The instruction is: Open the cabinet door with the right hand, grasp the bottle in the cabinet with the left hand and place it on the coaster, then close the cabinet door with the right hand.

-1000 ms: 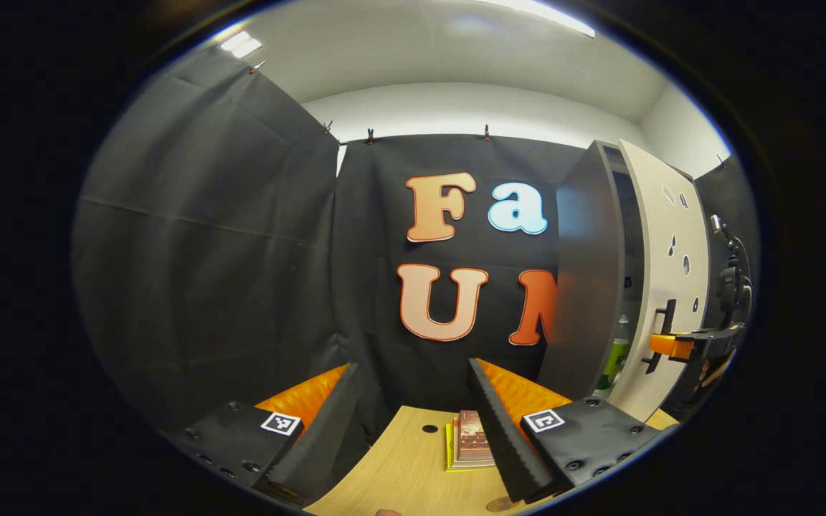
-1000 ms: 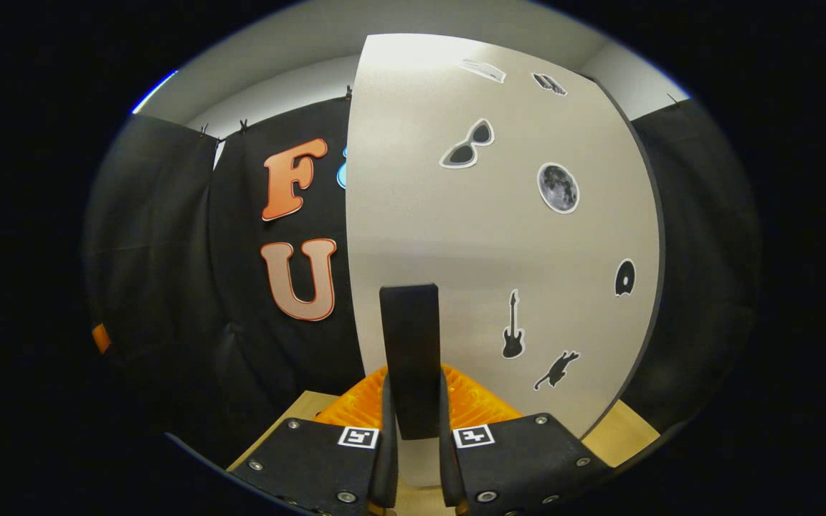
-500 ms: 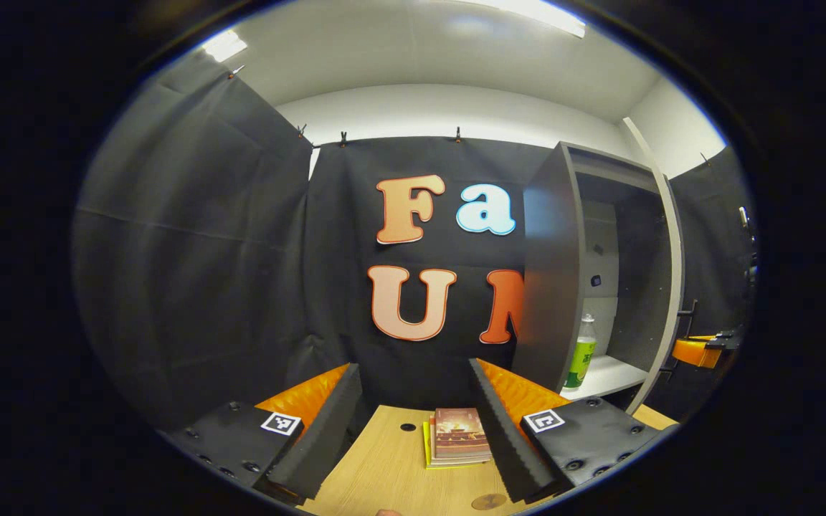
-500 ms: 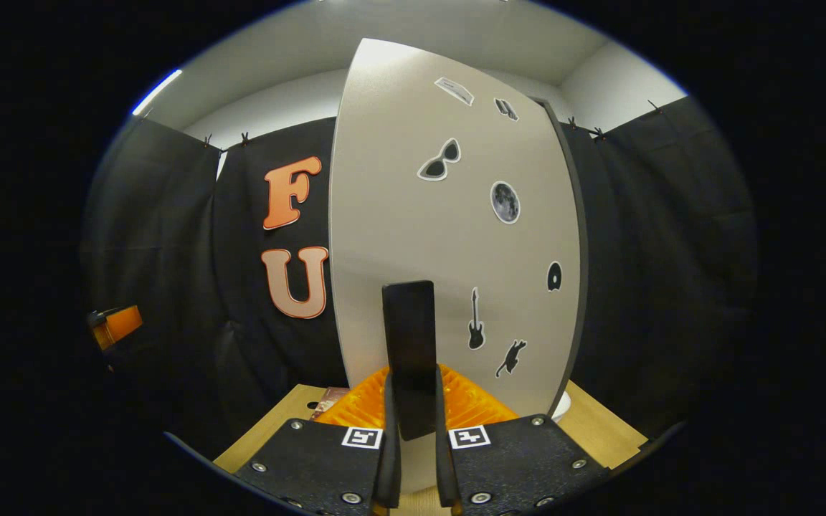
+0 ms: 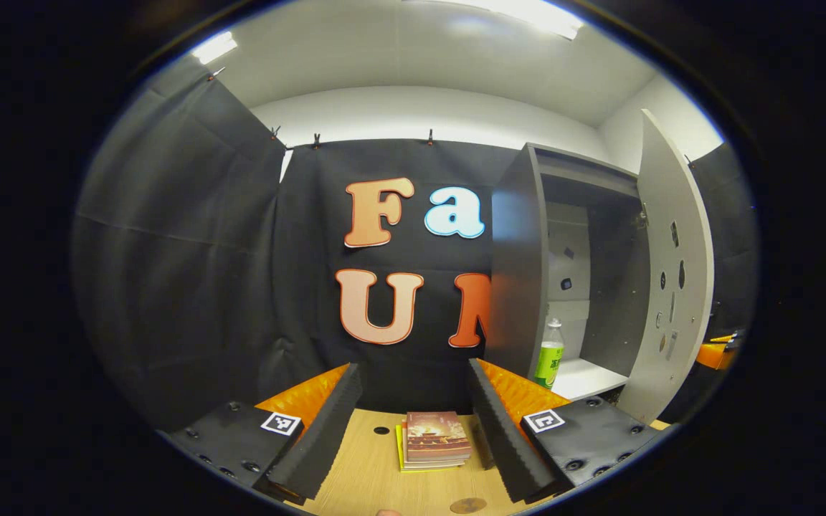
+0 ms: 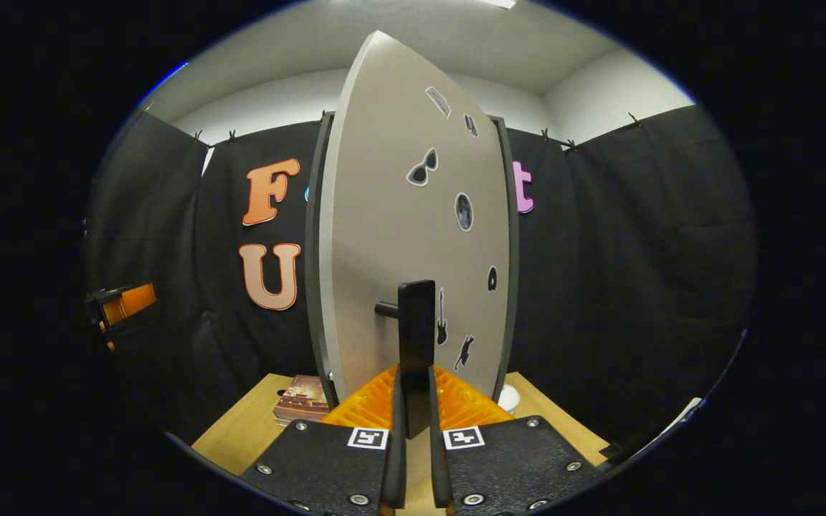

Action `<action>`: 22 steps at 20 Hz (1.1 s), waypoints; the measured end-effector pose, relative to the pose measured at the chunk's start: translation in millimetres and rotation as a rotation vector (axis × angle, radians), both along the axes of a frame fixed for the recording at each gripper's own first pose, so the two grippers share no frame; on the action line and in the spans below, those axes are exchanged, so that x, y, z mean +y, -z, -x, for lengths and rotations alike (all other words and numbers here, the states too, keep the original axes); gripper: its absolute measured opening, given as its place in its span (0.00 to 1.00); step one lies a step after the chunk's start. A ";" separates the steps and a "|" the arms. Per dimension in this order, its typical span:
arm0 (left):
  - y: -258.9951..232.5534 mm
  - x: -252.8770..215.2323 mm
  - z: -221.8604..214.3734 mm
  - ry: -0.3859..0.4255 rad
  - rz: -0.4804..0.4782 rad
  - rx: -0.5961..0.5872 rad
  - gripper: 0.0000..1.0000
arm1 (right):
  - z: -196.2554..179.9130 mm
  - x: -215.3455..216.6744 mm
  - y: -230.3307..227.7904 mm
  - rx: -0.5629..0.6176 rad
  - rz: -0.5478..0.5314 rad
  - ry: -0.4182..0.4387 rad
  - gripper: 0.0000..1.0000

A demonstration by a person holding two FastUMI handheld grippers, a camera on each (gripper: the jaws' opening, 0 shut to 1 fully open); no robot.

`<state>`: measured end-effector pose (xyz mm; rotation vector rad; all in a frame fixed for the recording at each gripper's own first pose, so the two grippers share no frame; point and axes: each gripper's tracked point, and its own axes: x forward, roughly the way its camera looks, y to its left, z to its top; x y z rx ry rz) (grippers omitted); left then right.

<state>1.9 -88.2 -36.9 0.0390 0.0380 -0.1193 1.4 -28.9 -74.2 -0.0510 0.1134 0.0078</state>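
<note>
In the left gripper view the grey cabinet (image 5: 520,272) stands at the right with its door (image 5: 675,287) swung wide. A clear bottle with a green label (image 5: 548,356) stands upright on the cabinet's white shelf. My left gripper (image 5: 413,401) is open and holds nothing, hovering over the wooden table (image 5: 370,473) well left of the bottle. A round brown coaster (image 5: 467,506) lies on the table near the front edge. In the right gripper view my right gripper (image 6: 414,401) is shut on the door's black handle (image 6: 416,337); the pale door (image 6: 399,251) carries stickers.
A small stack of books (image 5: 433,437) lies on the table between my left fingers, also seen in the right gripper view as books (image 6: 301,405) left of the door. A cable hole (image 5: 381,431) sits in the tabletop. Black cloth walls surround the booth.
The door has swung from nearly closed to wide open, pulled by my right gripper on its handle. The bottle and shelf have come into full sight. My left gripper has turned toward the cabinet.
</note>
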 end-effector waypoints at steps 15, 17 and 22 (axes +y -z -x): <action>3.6 -107.8 1.4 0.082 0.003 0.026 0.97 | 45.6 -106.6 -5.5 0.012 0.006 0.069 0.05; 6.2 -120.7 4.0 0.076 0.000 0.033 0.97 | 48.5 -117.7 -5.5 0.010 0.013 0.060 0.04; 7.9 -149.7 10.7 0.061 -0.016 0.036 0.97 | 53.9 -151.5 -7.4 0.001 0.001 0.040 0.04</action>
